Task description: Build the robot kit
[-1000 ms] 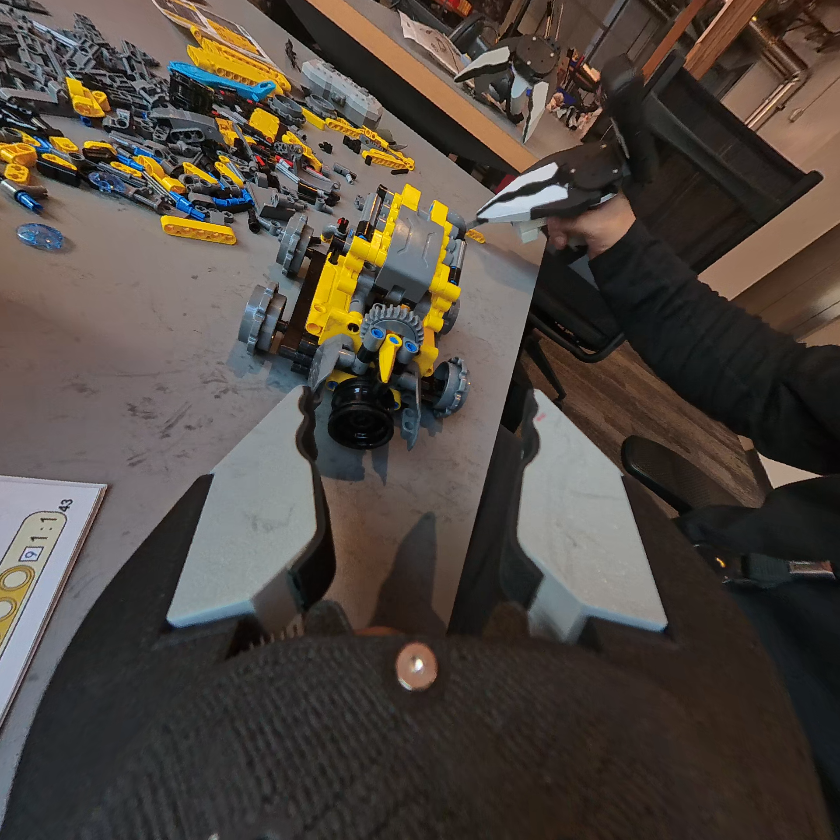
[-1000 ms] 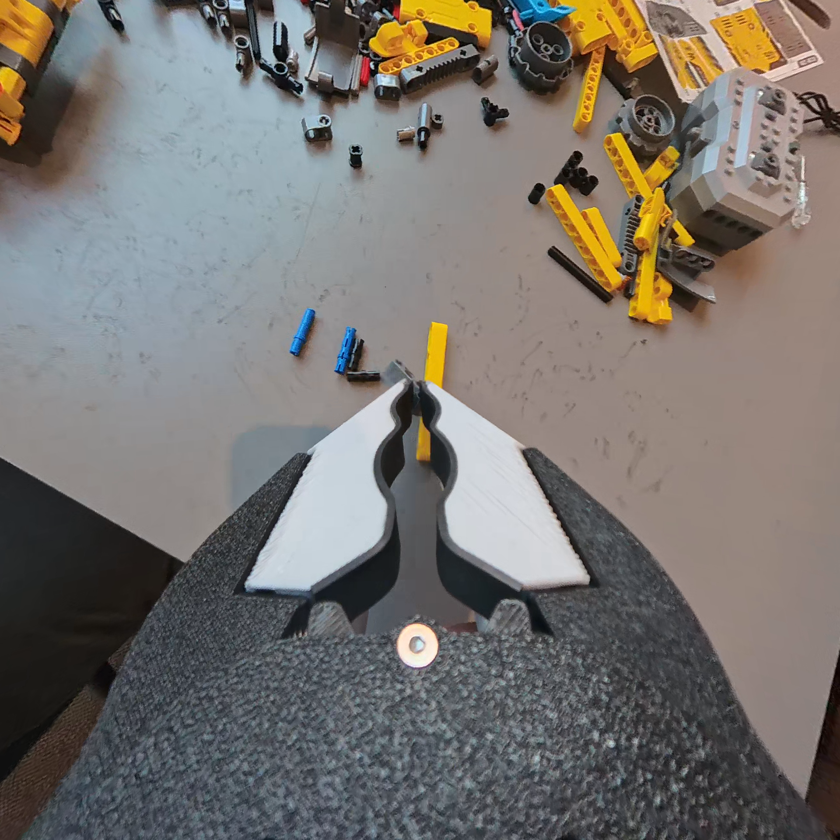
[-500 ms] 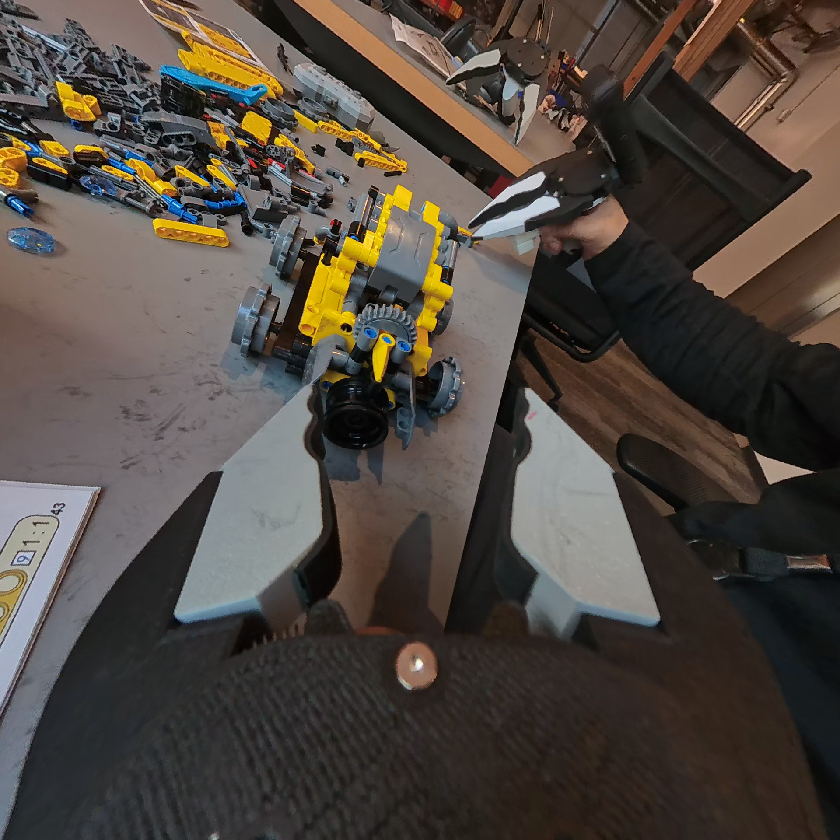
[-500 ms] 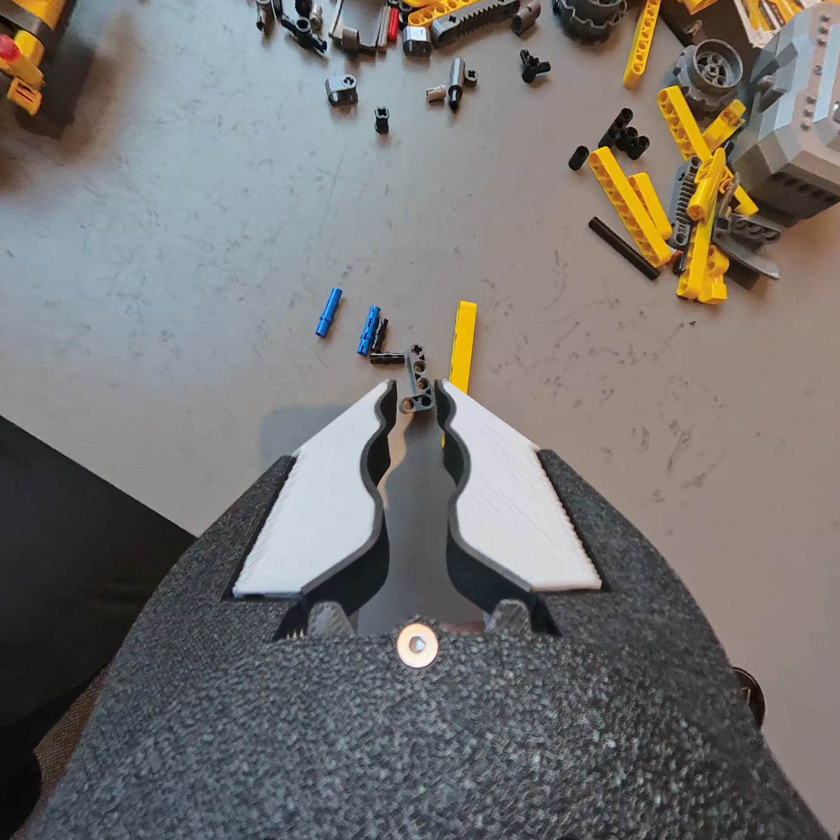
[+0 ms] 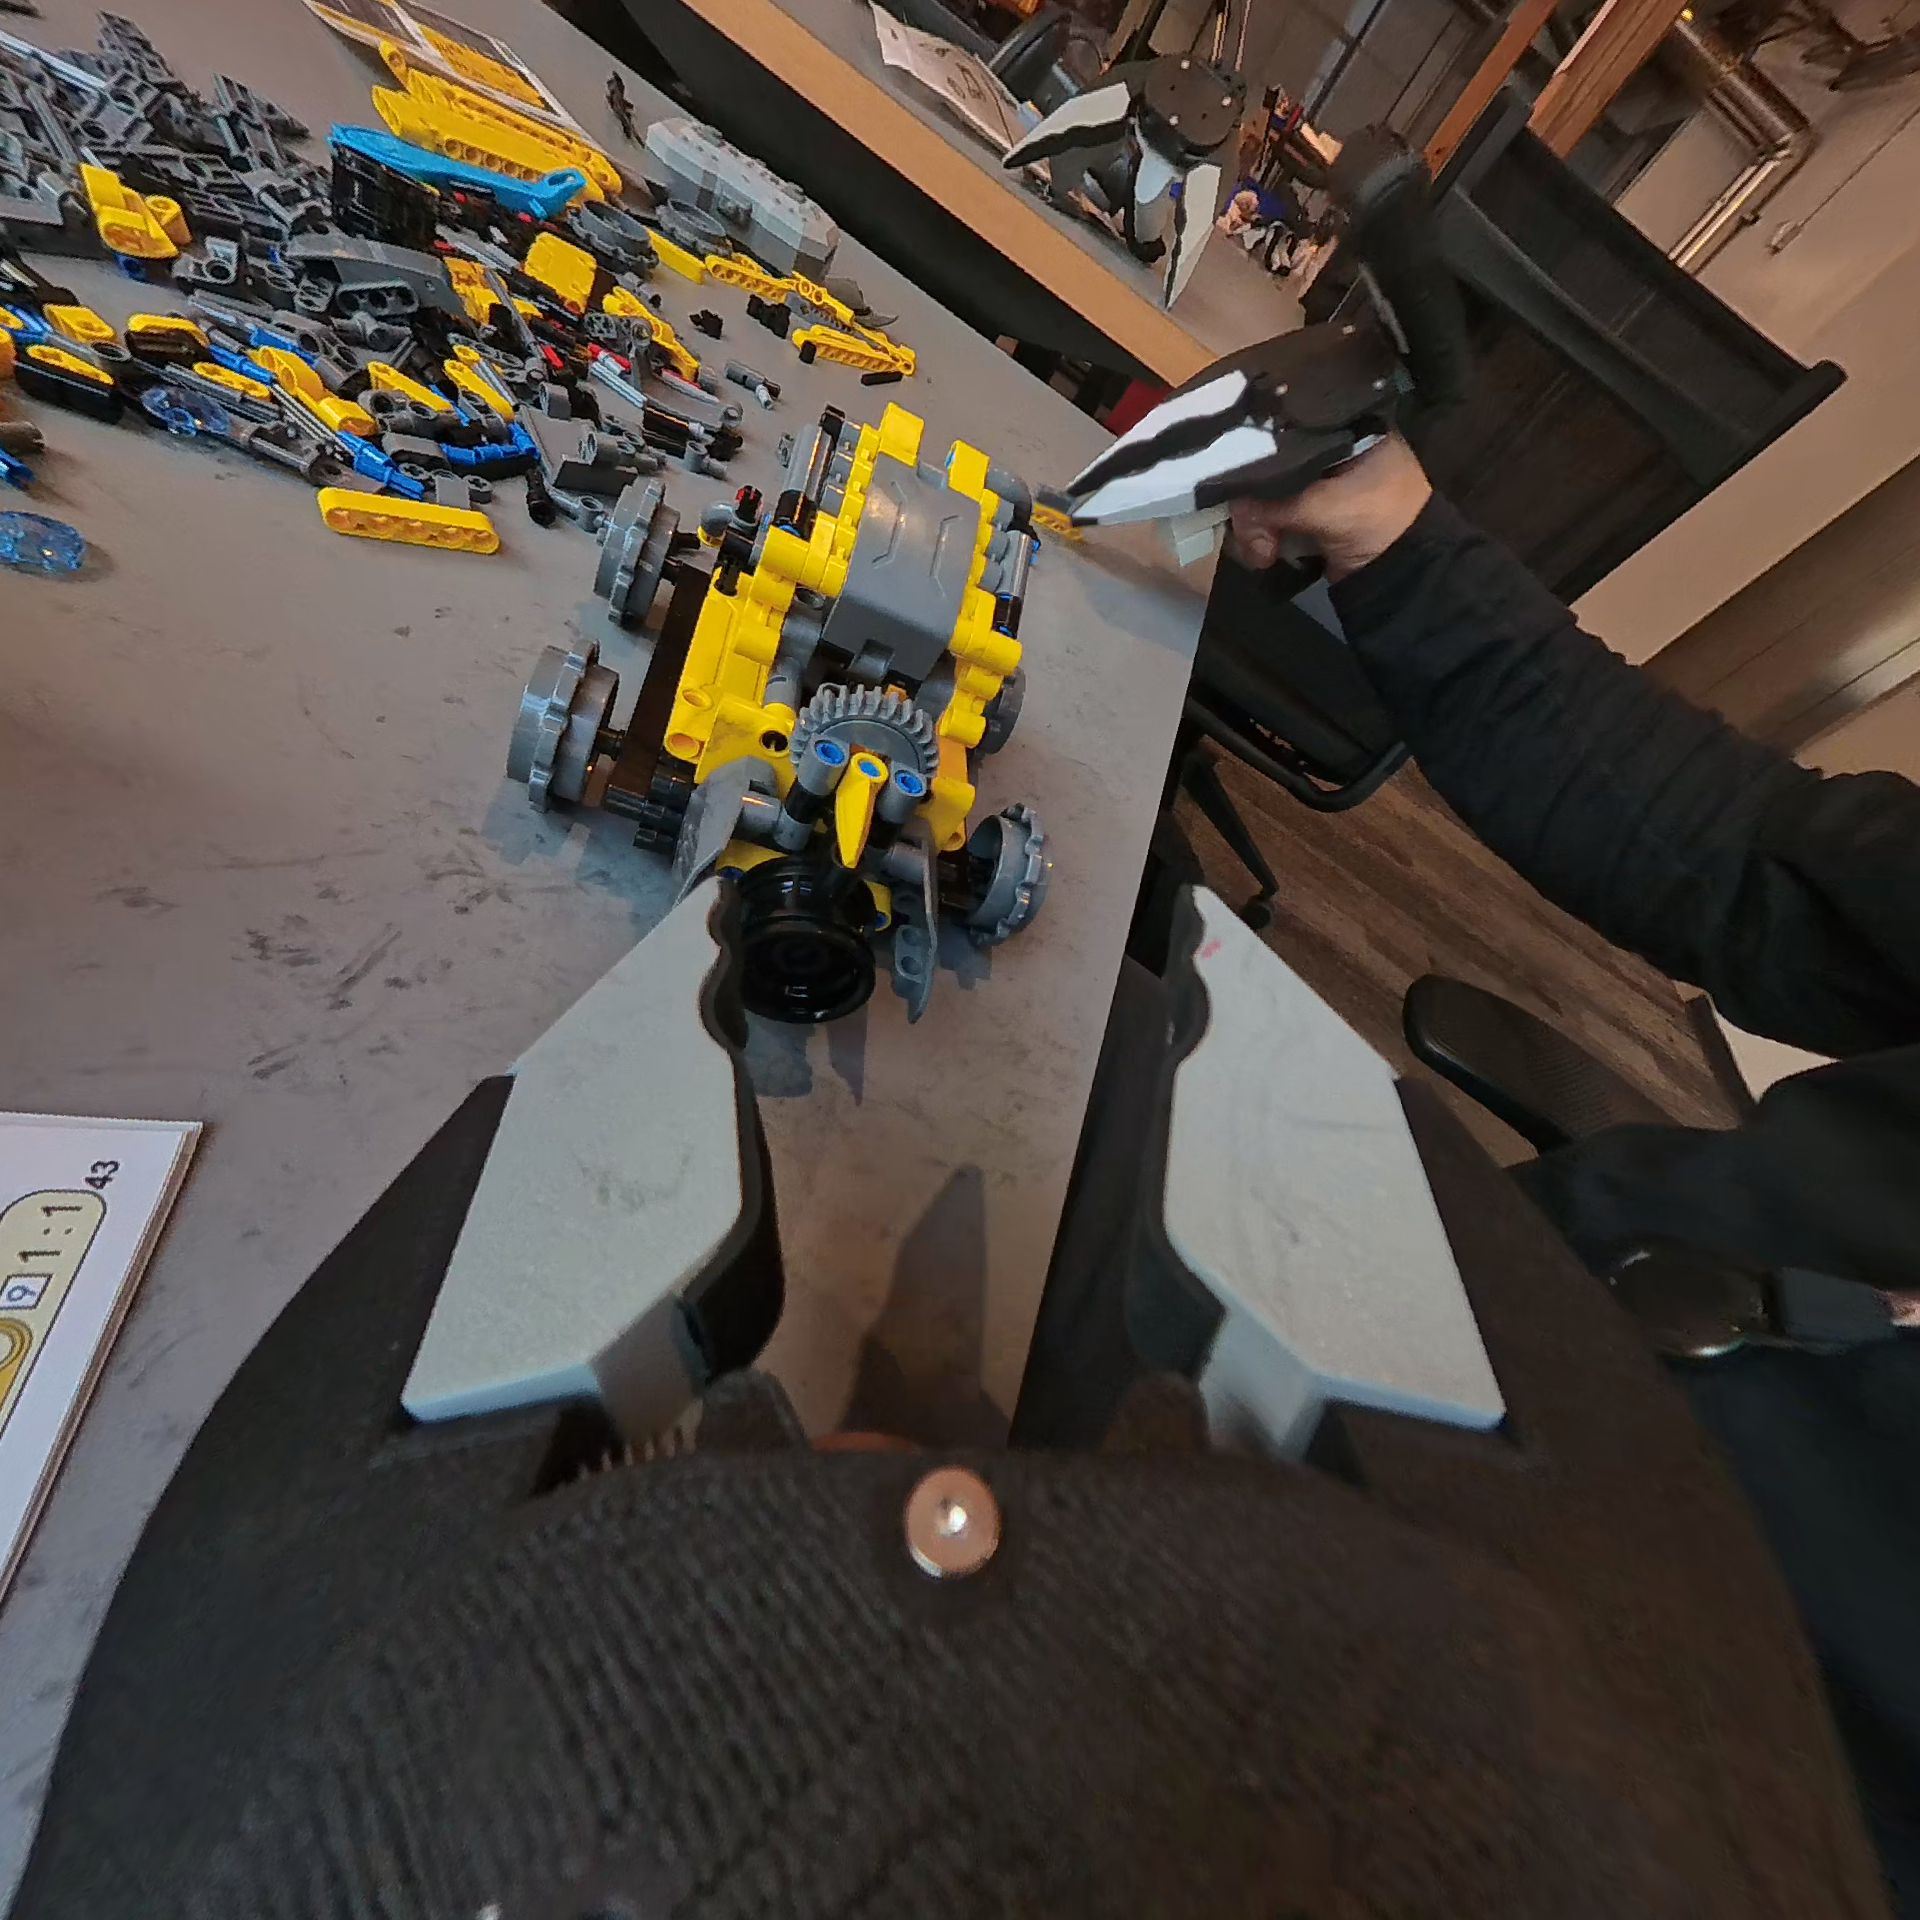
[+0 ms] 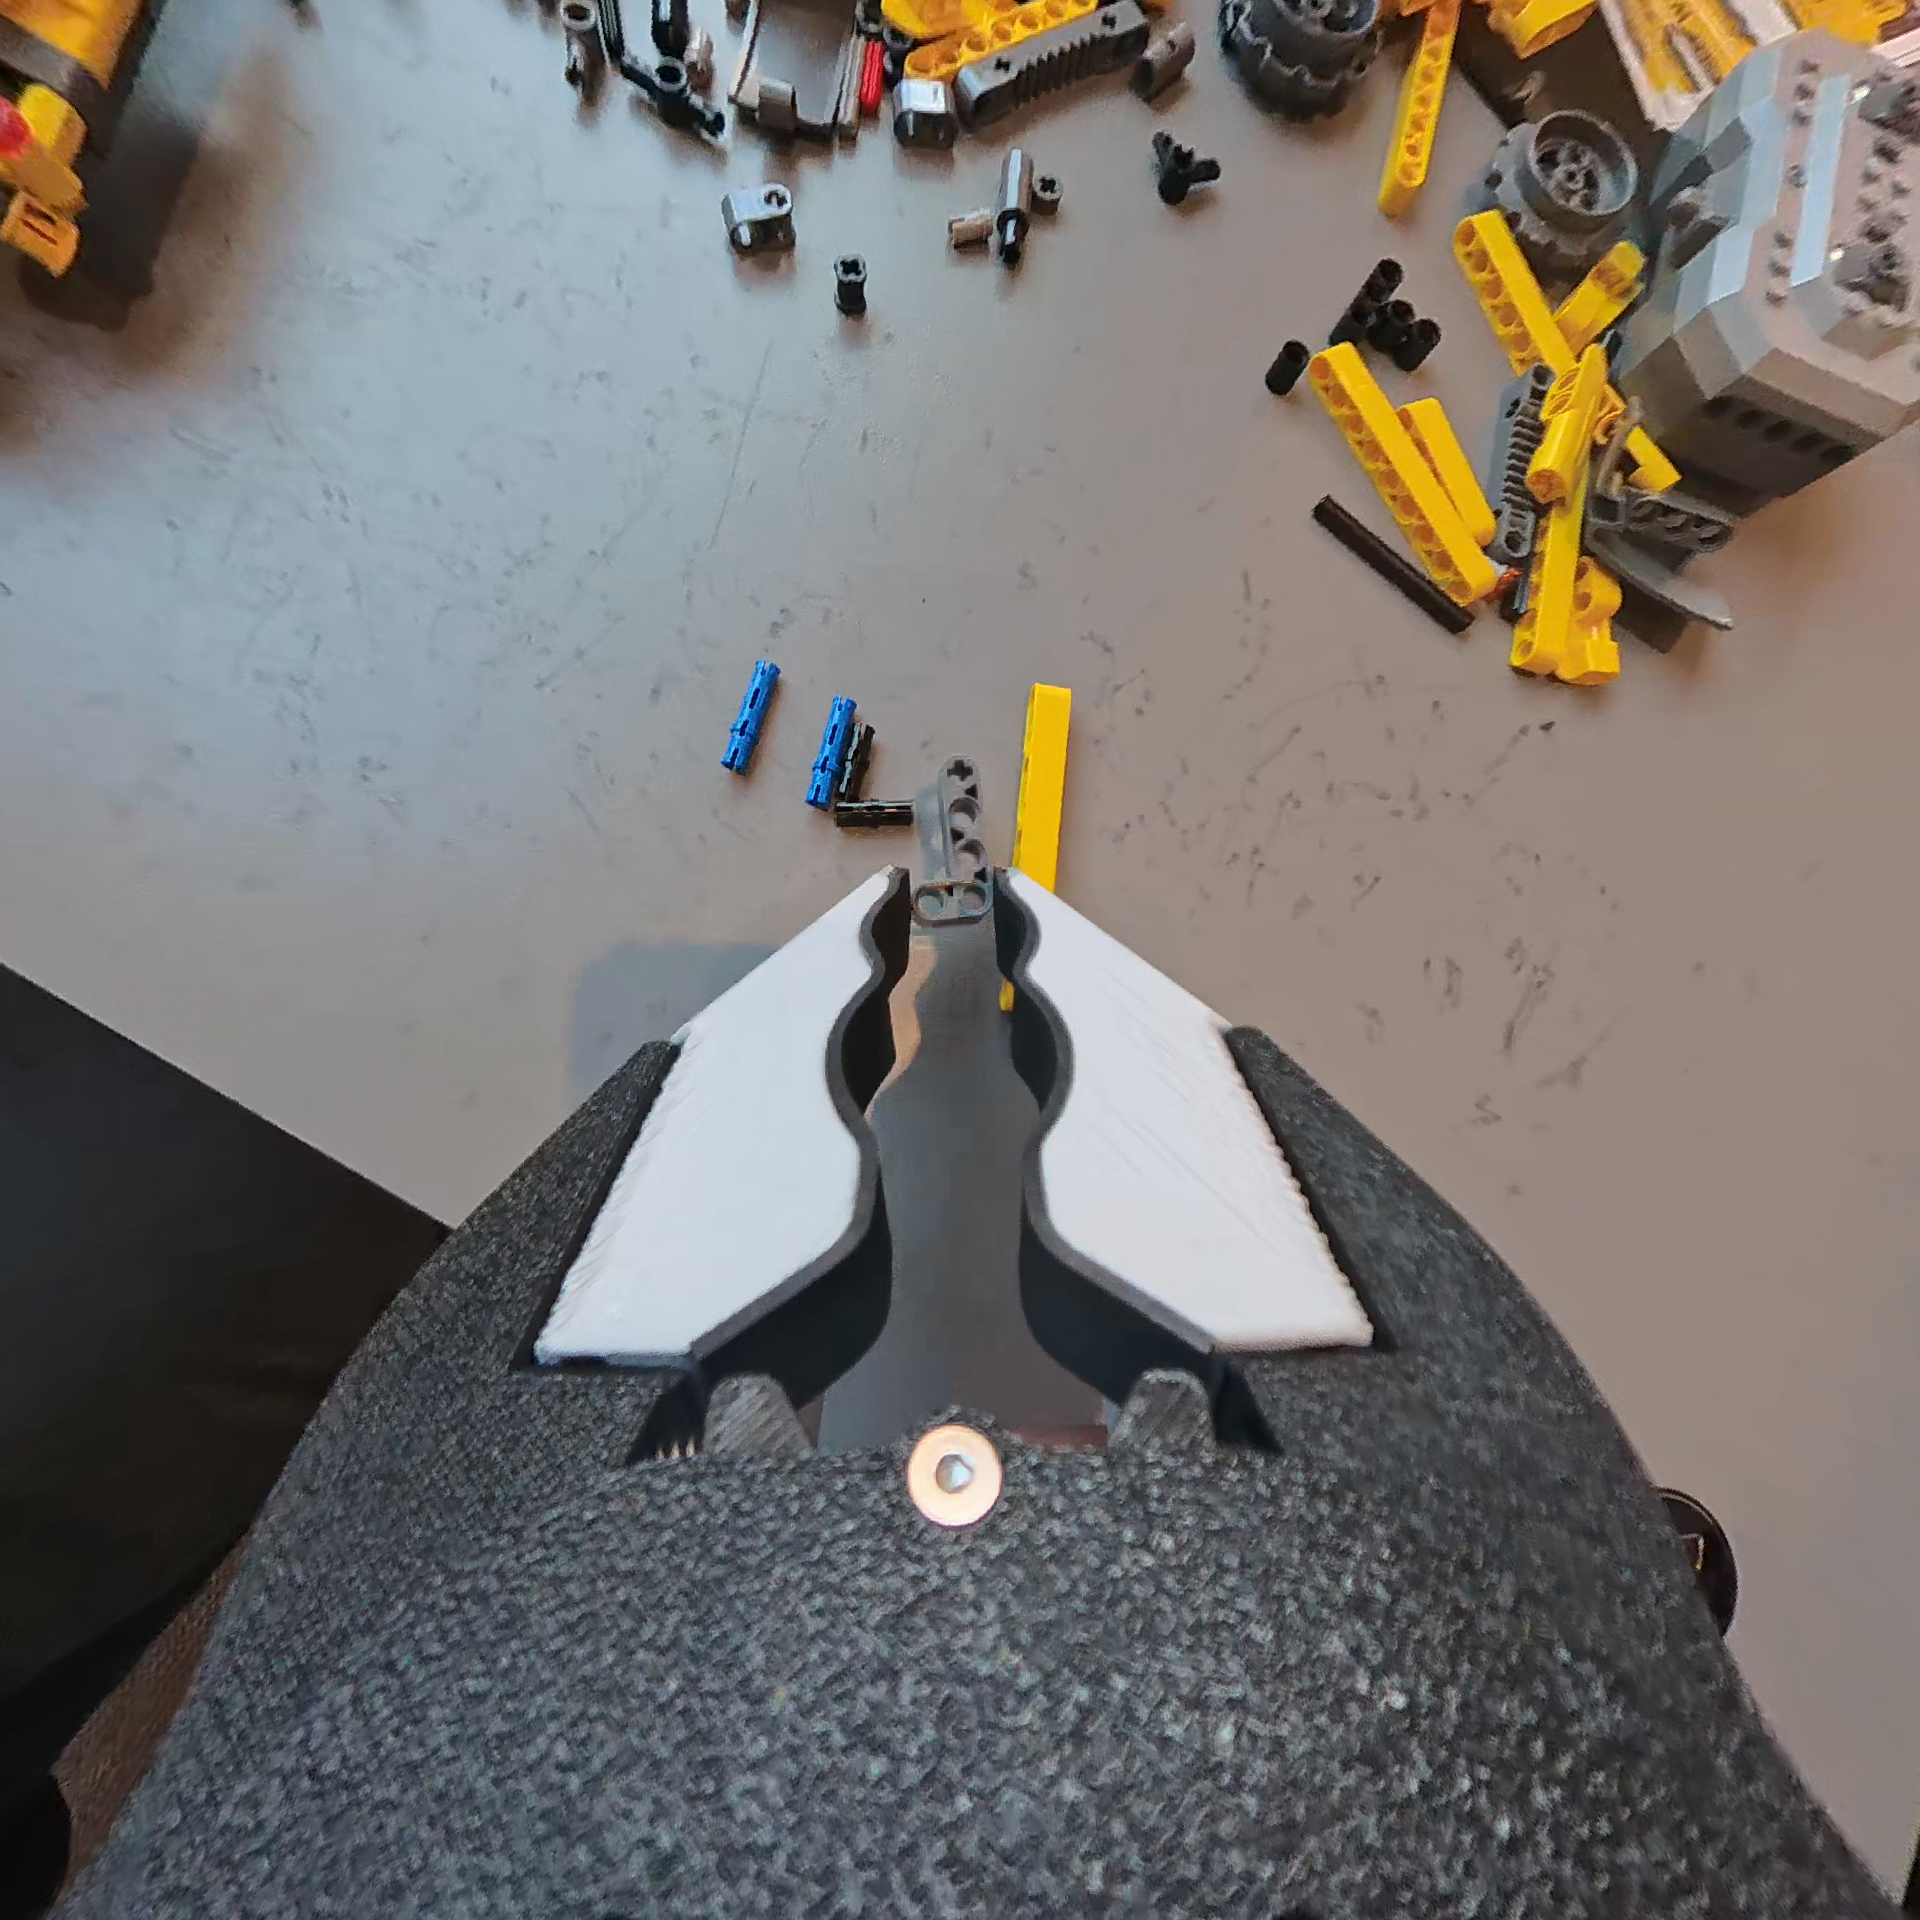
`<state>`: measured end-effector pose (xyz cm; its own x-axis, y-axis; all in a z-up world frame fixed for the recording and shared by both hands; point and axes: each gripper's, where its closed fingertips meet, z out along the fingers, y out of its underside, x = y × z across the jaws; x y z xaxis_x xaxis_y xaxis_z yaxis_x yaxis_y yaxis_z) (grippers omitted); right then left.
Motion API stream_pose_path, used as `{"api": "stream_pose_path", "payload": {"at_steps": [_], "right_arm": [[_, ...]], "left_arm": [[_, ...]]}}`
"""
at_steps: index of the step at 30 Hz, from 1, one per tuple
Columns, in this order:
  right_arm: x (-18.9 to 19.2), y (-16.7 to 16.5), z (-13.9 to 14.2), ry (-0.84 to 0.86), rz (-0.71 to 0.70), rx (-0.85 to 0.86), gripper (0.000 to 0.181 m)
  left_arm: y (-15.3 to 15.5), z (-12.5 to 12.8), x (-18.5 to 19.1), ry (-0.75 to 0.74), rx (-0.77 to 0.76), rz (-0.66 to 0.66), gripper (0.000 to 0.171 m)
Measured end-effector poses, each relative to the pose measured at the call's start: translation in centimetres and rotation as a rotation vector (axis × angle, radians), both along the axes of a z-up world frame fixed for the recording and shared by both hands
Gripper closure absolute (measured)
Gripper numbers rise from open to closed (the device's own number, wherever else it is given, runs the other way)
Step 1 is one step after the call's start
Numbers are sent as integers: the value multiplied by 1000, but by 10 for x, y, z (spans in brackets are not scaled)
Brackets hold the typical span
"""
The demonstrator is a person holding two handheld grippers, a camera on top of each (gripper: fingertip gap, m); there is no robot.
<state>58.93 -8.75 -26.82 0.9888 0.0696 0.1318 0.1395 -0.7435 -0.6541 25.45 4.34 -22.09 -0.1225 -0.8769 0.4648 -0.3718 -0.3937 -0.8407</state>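
A grey table point(image 5: 229, 790) carries a half-built yellow-and-grey brick vehicle point(image 5: 821, 675) at 12 o'clock from the left gripper point(image 5: 951, 925), whose fingers stand spread wide, one tip just beside the vehicle's black wheel hub point(image 5: 805, 951). Loose bricks point(image 5: 343, 312) crowd the table toward 10 o'clock; an instruction booklet point(image 5: 62, 1288) lies at 8 o'clock. The right gripper point(image 6: 951, 888) pinches a small dark grey beam point(image 6: 956, 842) at its fingertips, above the table. A yellow beam point(image 6: 1044, 779) lies at 1 o'clock of the grey beam, two blue pins point(image 6: 750, 715) at 10 o'clock.
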Motion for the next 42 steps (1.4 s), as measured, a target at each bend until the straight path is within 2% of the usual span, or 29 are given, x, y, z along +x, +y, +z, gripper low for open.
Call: {"api": "stream_pose_path", "payload": {"at_steps": [7, 11, 14, 19, 26, 29, 33, 42], "right_arm": [[-6, -4, 25, 17, -15, 71, 166], [-38, 7, 45, 83, 45, 160, 166], [-77, 19, 49, 127, 143, 191, 166], [-138, 33, 28, 157, 325, 120, 166], [-170, 42, -6, 14, 486, -22, 166], [-171, 46, -13, -10, 496, -52, 165], [-170, 50, -9, -4, 475, -39, 161], [-183, 71, 44, 199, 347, 265, 160]], "left_arm": [[-2, 0, -1, -3, 8, -8, 93], [-4, 0, -1, -2, 17, -18, 93], [-5, 0, -2, -6, 27, -19, 94], [-7, 1, -2, -11, 42, -19, 93], [-7, 2, -3, -20, 44, -21, 95], [-8, 3, -3, -31, 53, -22, 95], [-9, 7, -5, -60, 69, -20, 98], [-12, 11, -8, -92, 107, -17, 102]]}}
